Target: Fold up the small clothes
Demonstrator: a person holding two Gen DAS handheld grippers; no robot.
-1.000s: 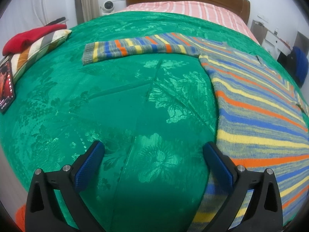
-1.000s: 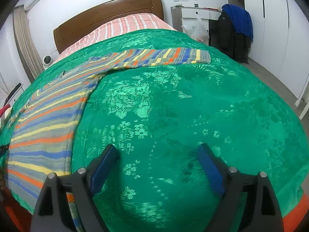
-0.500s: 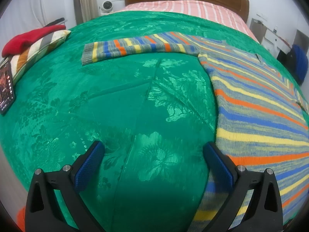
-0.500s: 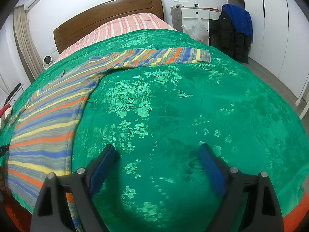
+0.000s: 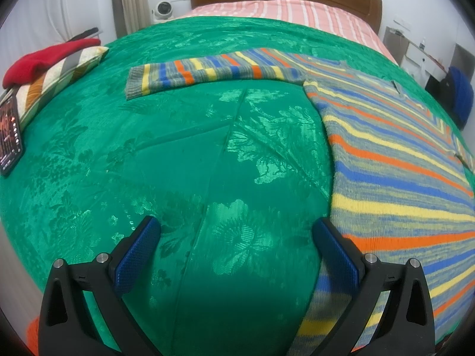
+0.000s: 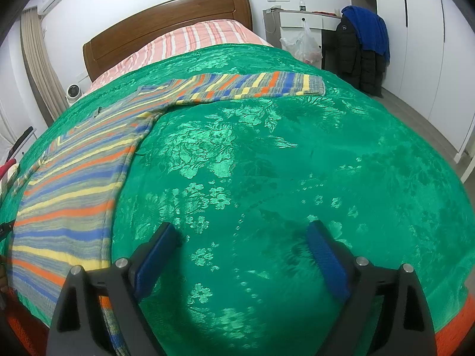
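A striped knit sweater (image 5: pixel 394 160) in blue, yellow, orange and grey lies flat on the green bedspread (image 5: pixel 178 154). One sleeve (image 5: pixel 207 72) stretches out to the left in the left wrist view. The other sleeve (image 6: pixel 252 86) stretches to the right in the right wrist view, with the sweater body (image 6: pixel 68 184) at left. My left gripper (image 5: pixel 237 228) is open and empty above the bedspread, its right finger at the sweater's left edge. My right gripper (image 6: pixel 242 234) is open and empty over bare bedspread (image 6: pixel 282 163), right of the sweater's side edge.
A striped pillow (image 5: pixel 56 74) with a red garment (image 5: pixel 44 59) and a phone (image 5: pixel 10 133) lie at the bed's left edge. A wooden headboard (image 6: pixel 166 26) stands at the back. Coats (image 6: pixel 362 41) hang by a desk at right.
Both grippers have shifted slightly toward the bed; the view is almost the same. The sweater has not moved.
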